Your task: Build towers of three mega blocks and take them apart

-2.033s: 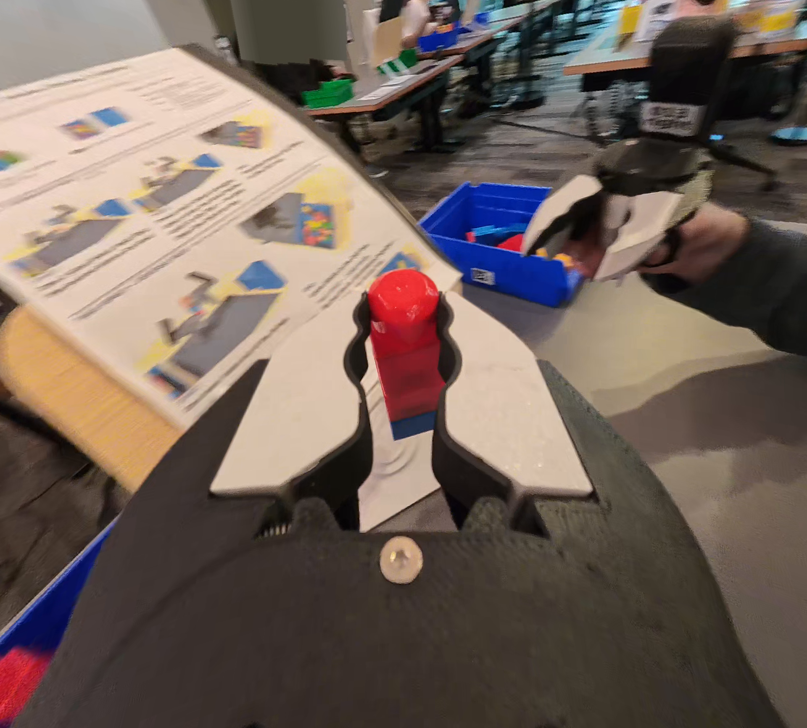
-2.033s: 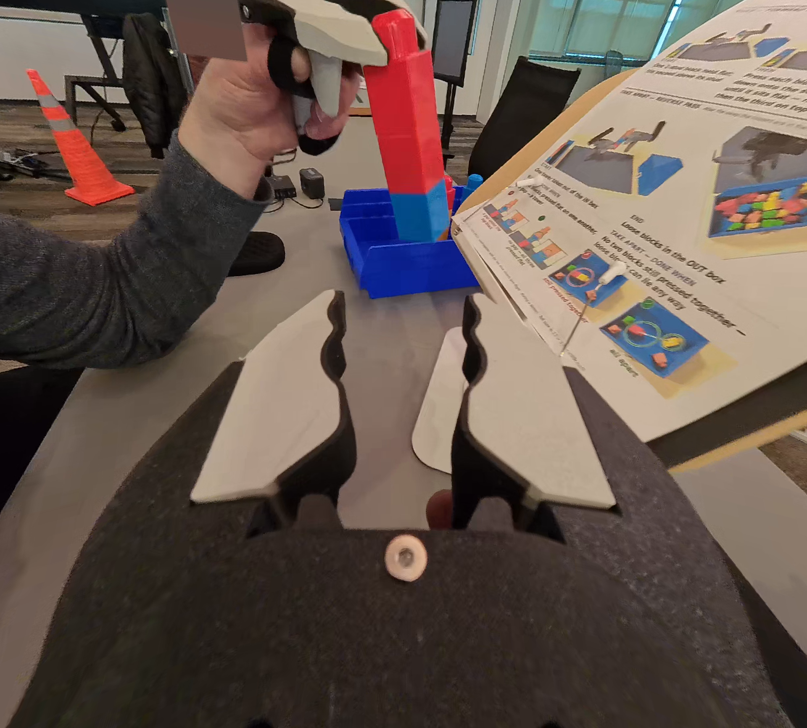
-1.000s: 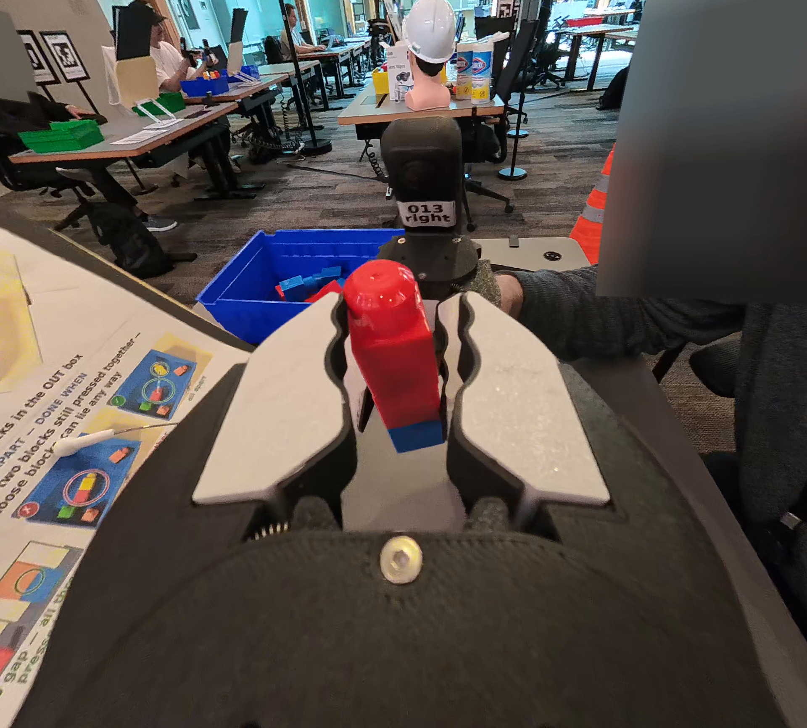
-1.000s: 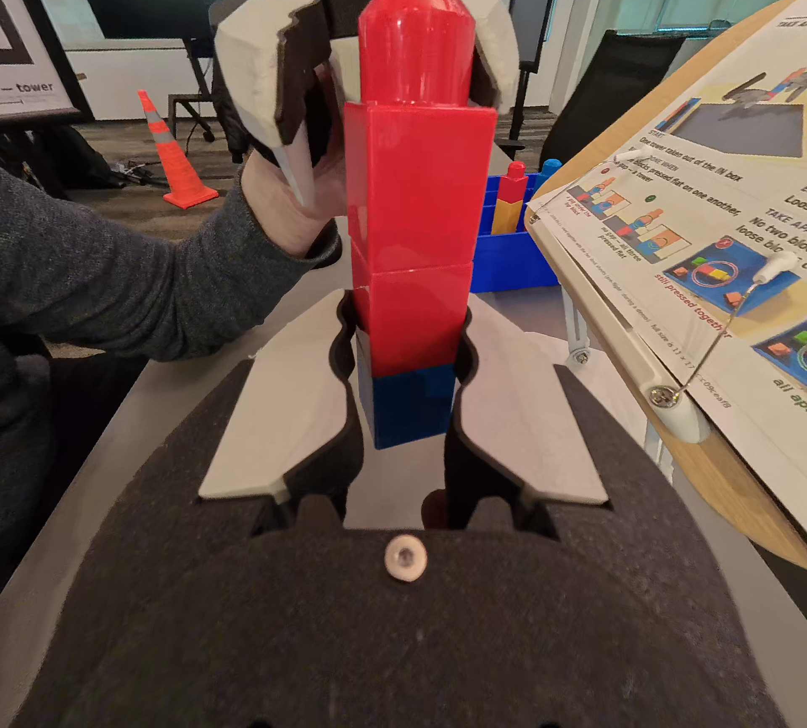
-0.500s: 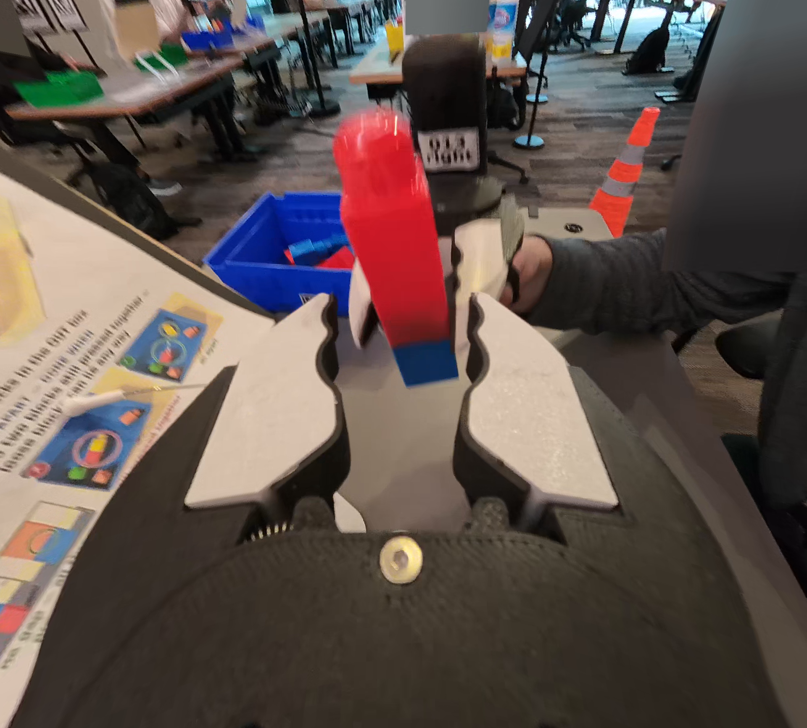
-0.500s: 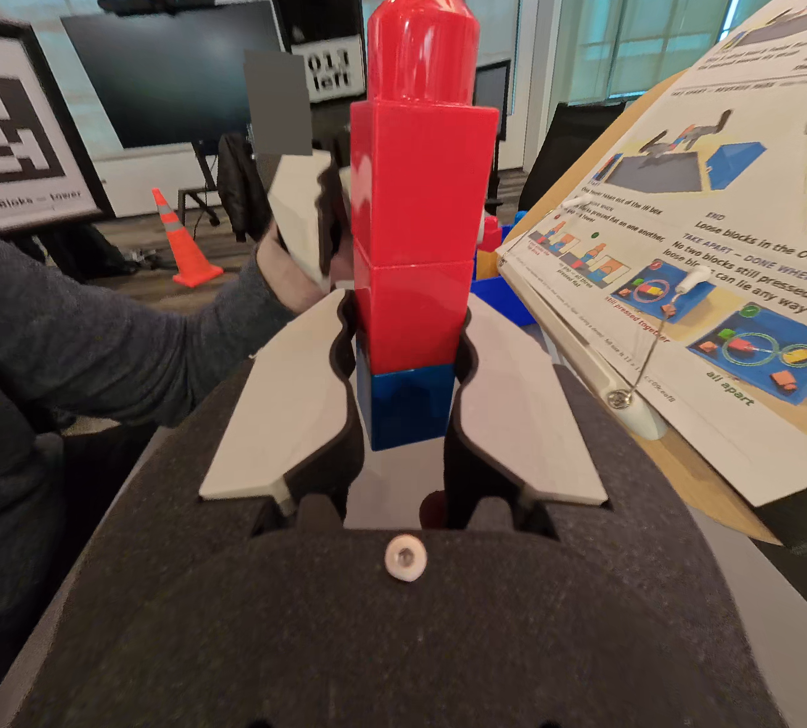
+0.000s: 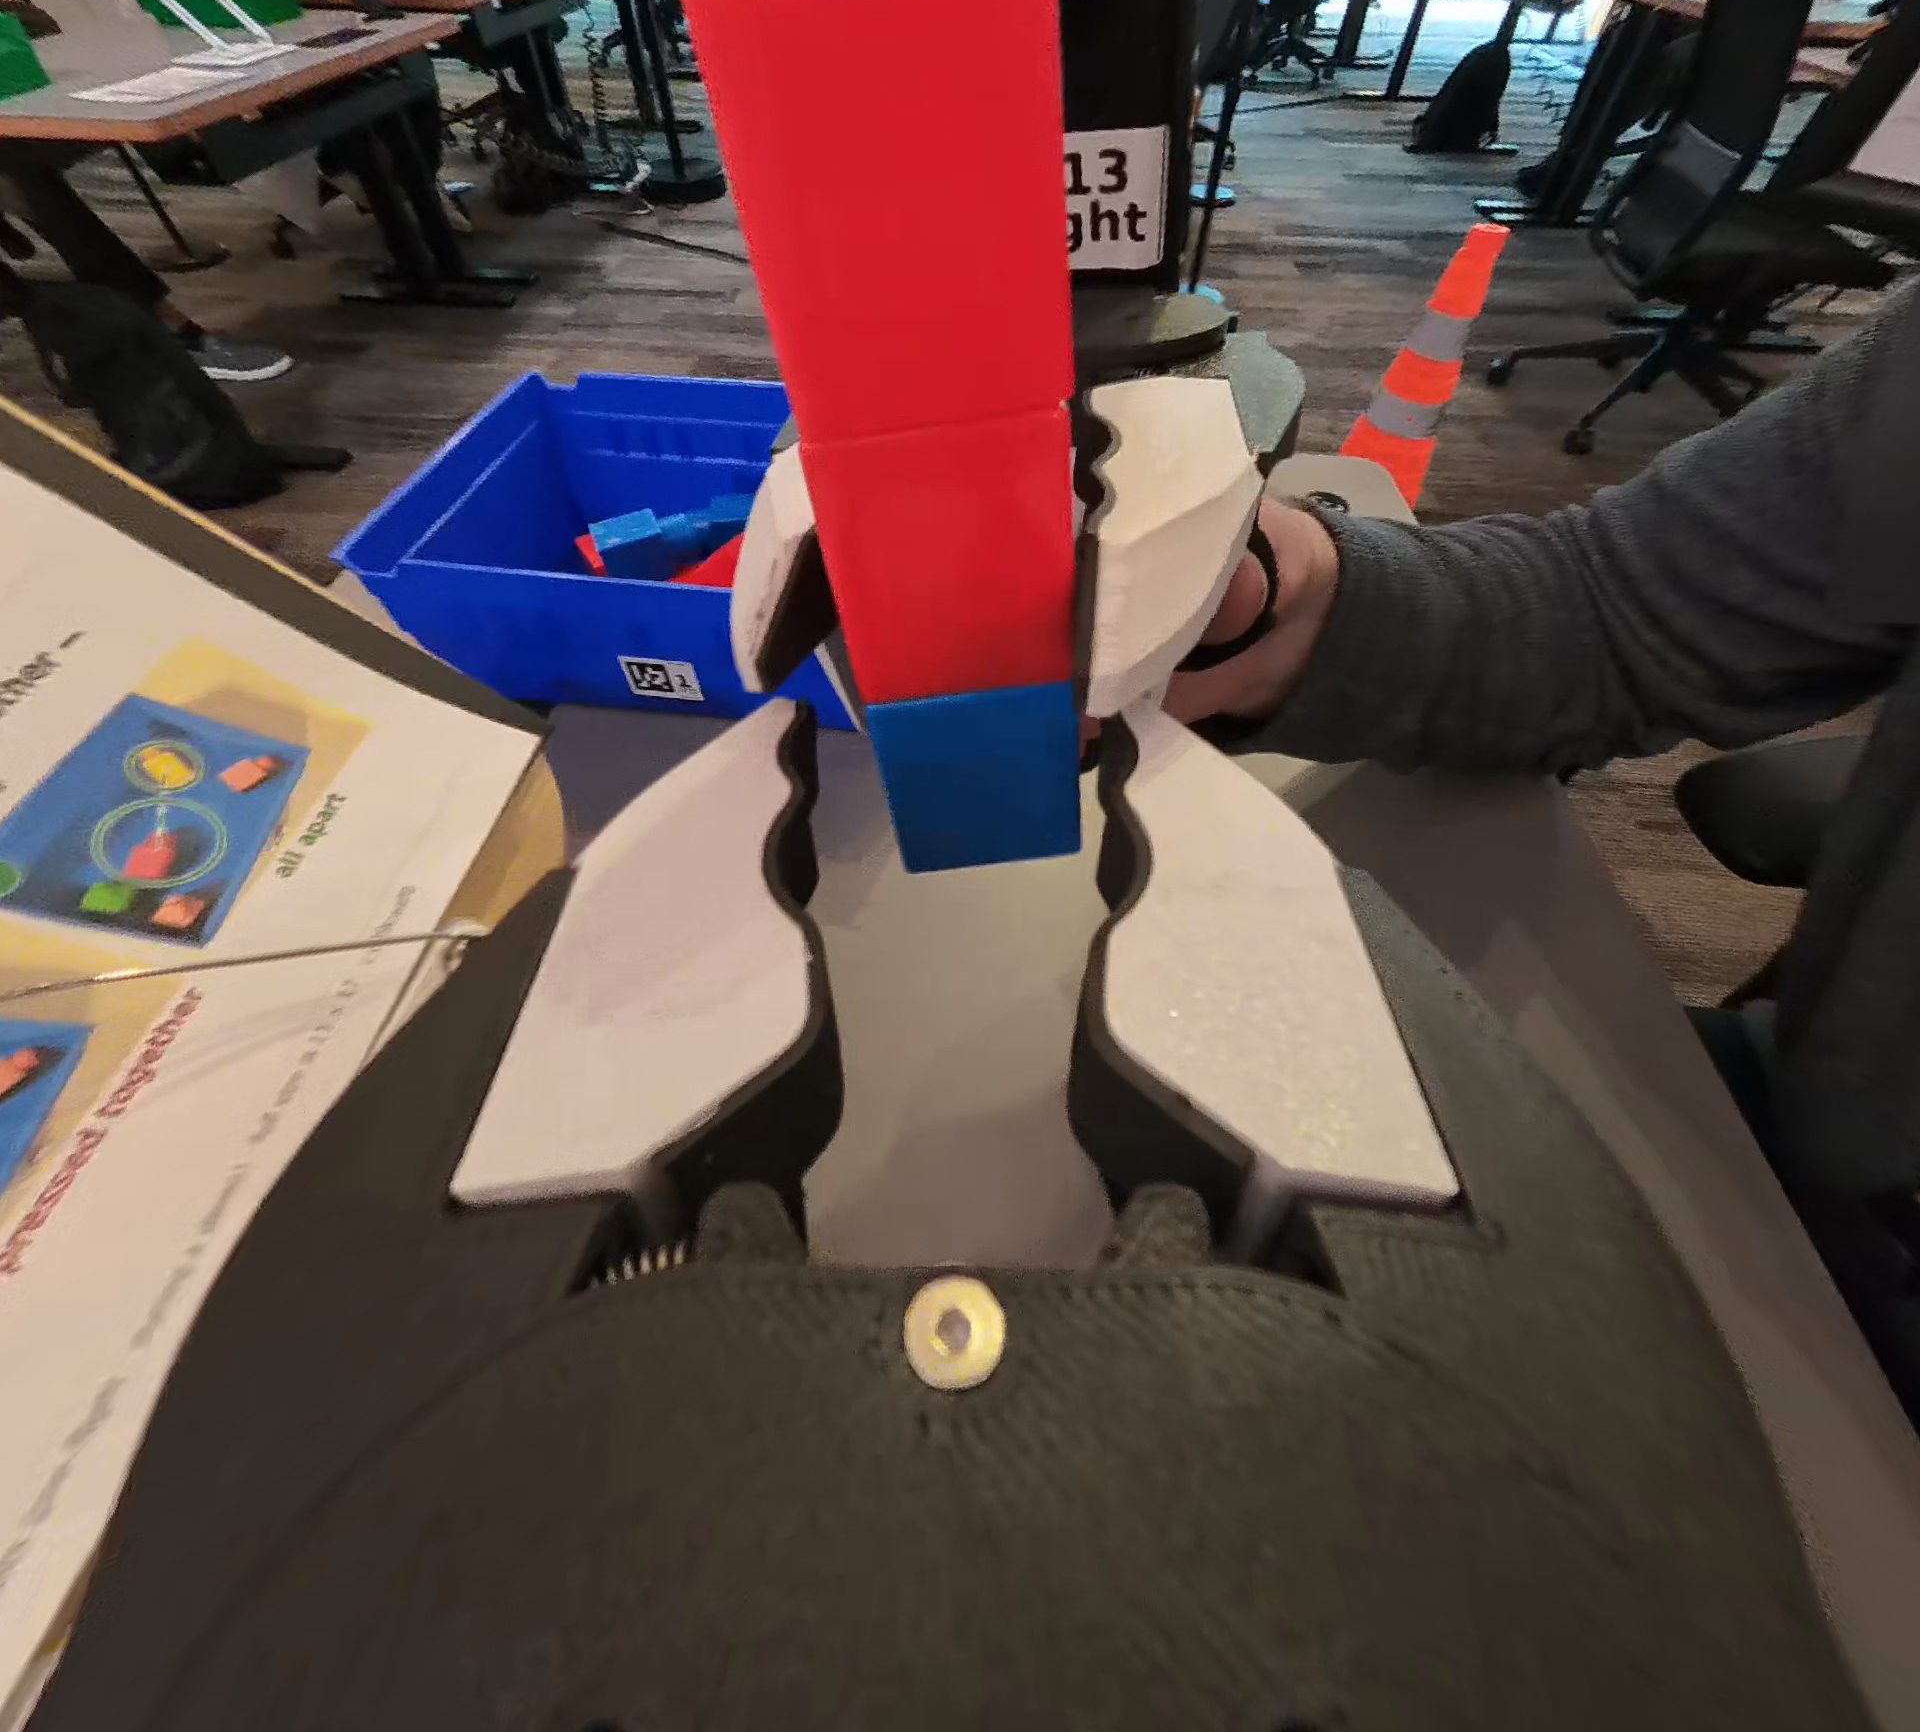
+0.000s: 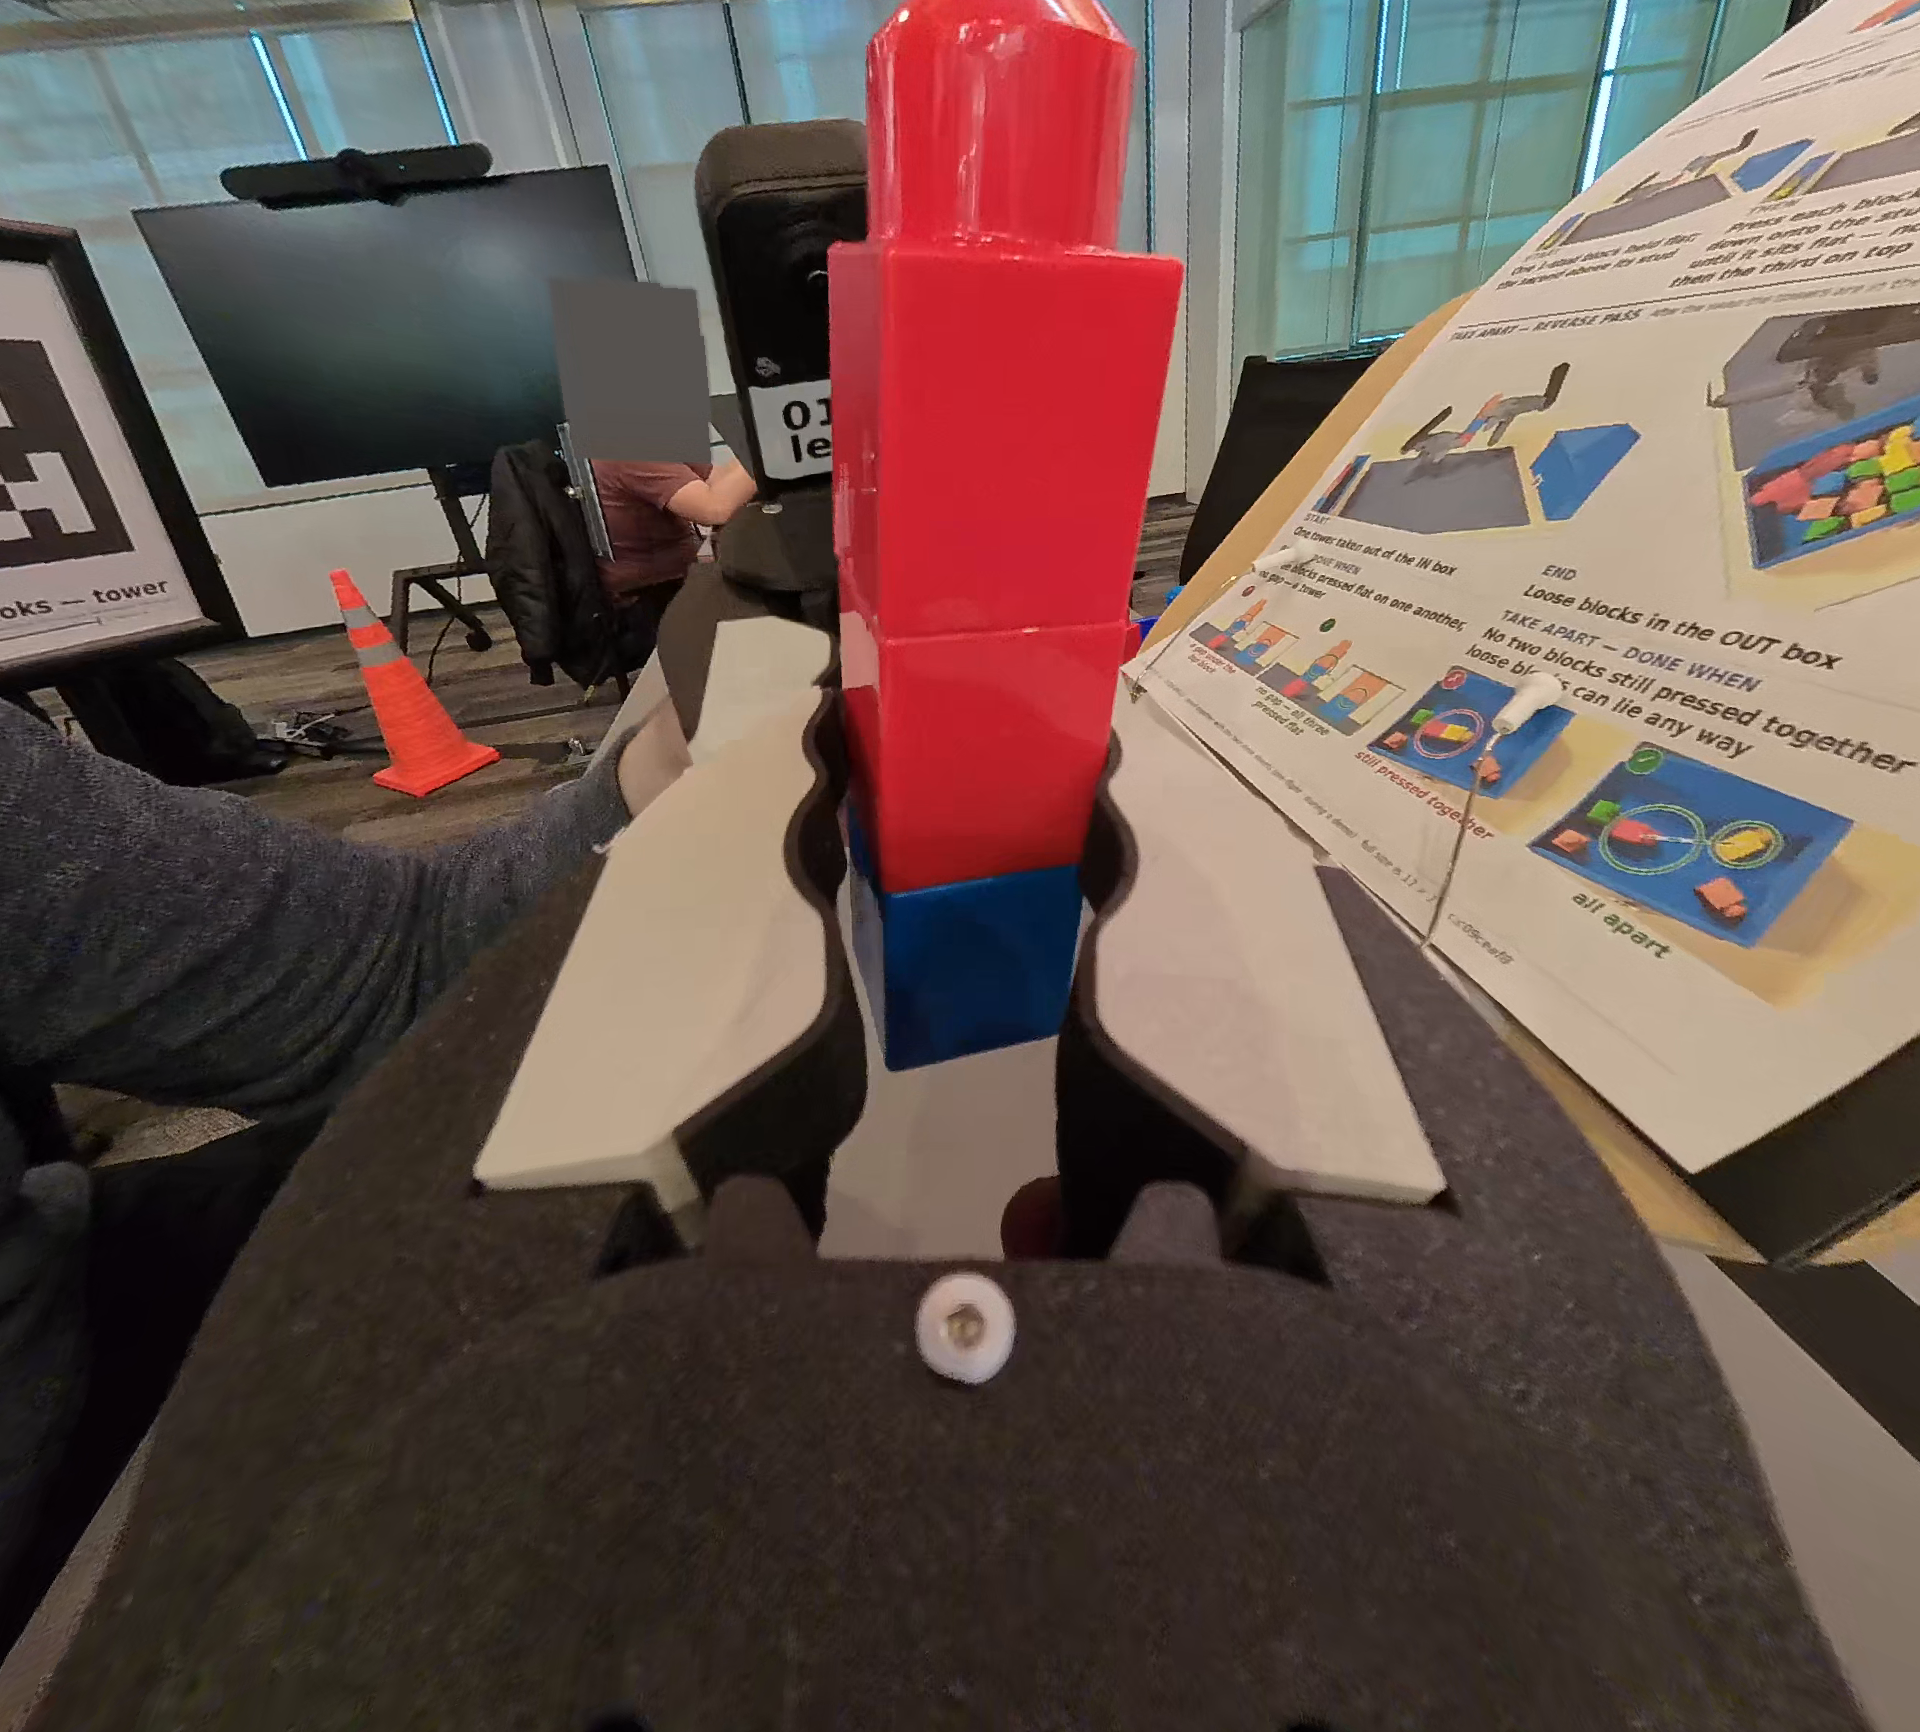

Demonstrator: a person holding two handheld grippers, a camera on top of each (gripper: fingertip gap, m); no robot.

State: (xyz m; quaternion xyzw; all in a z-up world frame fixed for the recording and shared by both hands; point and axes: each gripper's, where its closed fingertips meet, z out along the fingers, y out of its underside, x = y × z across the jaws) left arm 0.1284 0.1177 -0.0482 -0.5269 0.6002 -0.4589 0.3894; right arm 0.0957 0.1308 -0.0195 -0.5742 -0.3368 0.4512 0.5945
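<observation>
While clamped at its middle red block, the three-block tower (image 8: 987,591) is held upright by the right gripper (image 8: 961,809);
the left gripper (image 7: 951,809) is spread open beside the blue bottom block (image 7: 977,773), gripping nothing; the blue bin (image 7: 540,581) is seen behind.

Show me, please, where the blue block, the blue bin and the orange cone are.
blue block (image 7: 975,776), left wrist view, its front face.
blue bin (image 7: 520,602), left wrist view, its front wall.
orange cone (image 8: 400,703), right wrist view, its lower body.

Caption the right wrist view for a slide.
Right gripper clamps a tower of two red blocks on one blue block.
</observation>
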